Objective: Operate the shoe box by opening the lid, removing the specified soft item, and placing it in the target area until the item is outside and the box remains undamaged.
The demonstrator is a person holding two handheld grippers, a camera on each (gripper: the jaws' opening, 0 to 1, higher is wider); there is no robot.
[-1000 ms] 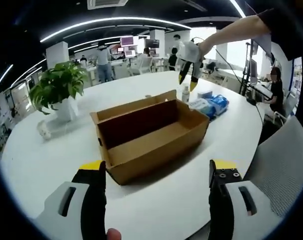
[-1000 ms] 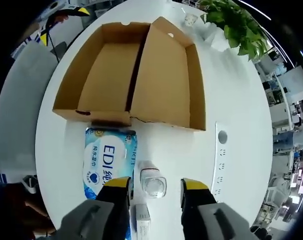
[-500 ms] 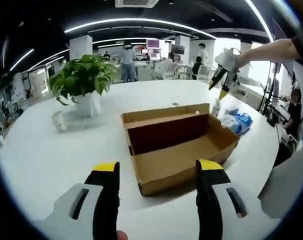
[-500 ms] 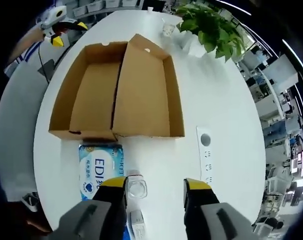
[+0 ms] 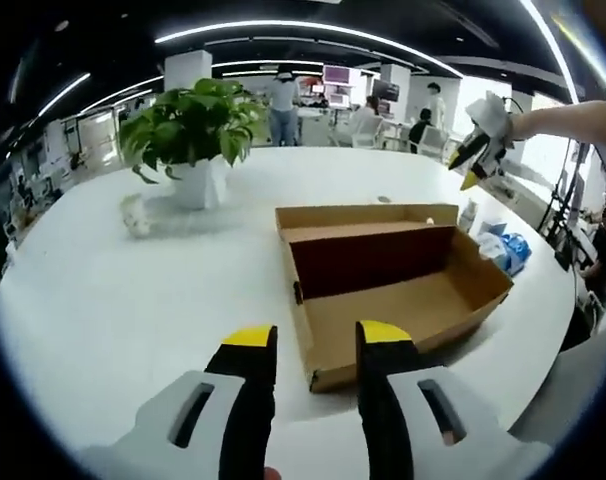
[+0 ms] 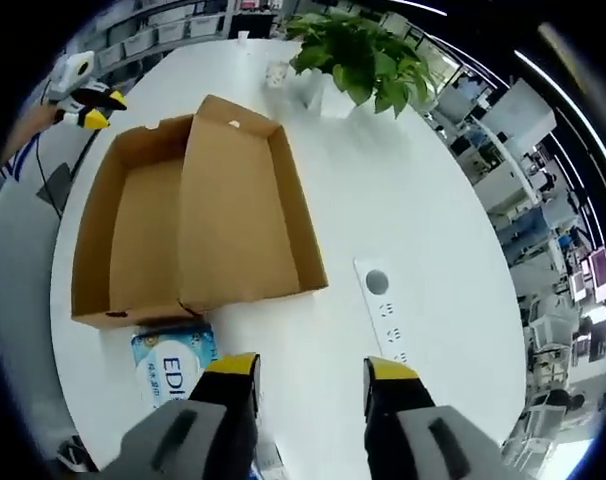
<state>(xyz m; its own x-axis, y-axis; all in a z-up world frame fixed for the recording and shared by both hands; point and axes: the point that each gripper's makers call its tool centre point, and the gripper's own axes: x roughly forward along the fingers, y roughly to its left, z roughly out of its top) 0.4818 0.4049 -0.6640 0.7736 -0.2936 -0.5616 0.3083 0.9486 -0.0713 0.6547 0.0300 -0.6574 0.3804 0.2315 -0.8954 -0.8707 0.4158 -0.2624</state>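
The brown cardboard shoe box (image 5: 383, 290) lies open on the white table, its lid (image 6: 245, 215) folded out flat beside the tray (image 6: 133, 240); both halves look empty. A blue soft pack of wipes (image 6: 168, 368) rests on the table against the box's short end, and appears again as the wipes pack (image 5: 510, 252) past the box's far end. My left gripper (image 5: 316, 345) hovers before the box's near end, jaws narrow but apart, holding nothing. My right gripper (image 6: 311, 375) hangs high over the table, open and holding nothing. It is the gripper (image 5: 480, 150) raised at the upper right of the left gripper view.
A potted plant (image 5: 198, 130) in a white pot and a small cup (image 5: 135, 215) stand at the table's far side. A small bottle (image 5: 470, 215) stands near the wipes. A socket panel (image 6: 388, 315) is set in the tabletop. People and desks fill the office behind.
My left gripper's jaws have drawn much closer together. The right gripper view has pulled up and away, so the bottle has slid out of it. The box has not moved.
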